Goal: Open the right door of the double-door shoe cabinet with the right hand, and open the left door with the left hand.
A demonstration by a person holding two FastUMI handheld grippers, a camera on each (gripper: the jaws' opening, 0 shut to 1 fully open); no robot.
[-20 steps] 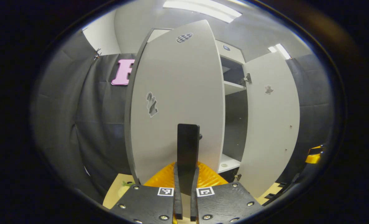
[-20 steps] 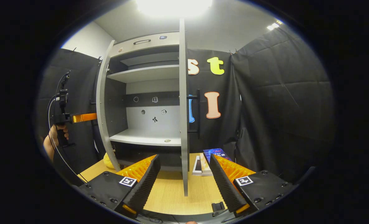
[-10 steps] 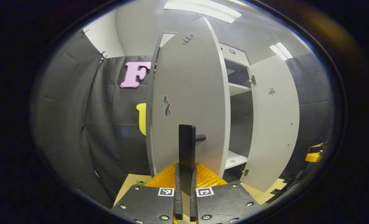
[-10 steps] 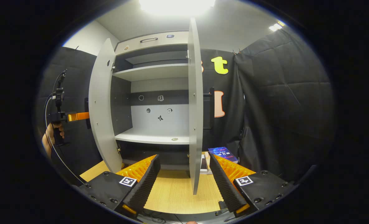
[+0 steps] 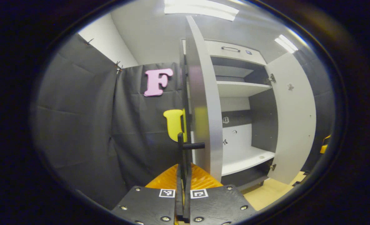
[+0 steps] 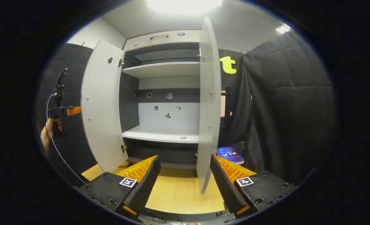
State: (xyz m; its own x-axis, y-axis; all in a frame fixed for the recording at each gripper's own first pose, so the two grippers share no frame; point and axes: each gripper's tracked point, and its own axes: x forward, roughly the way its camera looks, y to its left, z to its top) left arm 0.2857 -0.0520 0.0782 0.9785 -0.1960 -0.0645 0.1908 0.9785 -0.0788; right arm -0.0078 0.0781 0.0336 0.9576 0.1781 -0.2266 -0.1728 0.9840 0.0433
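Observation:
The grey shoe cabinet (image 6: pixel 167 37) stands with both doors swung out. In the left gripper view the left door (image 5: pixel 203 109) appears nearly edge-on. My left gripper (image 5: pixel 183 175) is shut on its black bar handle (image 5: pixel 181 147). The right door (image 5: pixel 294 118) stands wide open beyond the shelves. In the right gripper view my right gripper (image 6: pixel 185 182) is open above the table, holding nothing. The right door (image 6: pixel 208 103) hangs just beyond its fingers, apart from them, its handle (image 6: pixel 228 106) on the far side. A hand (image 6: pixel 49 132) holds the left gripper behind the left door (image 6: pixel 100 106).
The cabinet's shelves (image 6: pixel 161 136) hold only a small round object (image 6: pixel 183 137). A book (image 6: pixel 230 155) lies on the wooden table (image 6: pixel 178 193) to the right of the right door. Black cloth walls close in both sides.
The left door has swung further out with my left gripper on its handle, going from face-on to nearly edge-on. In the right gripper view both doors stand wider apart.

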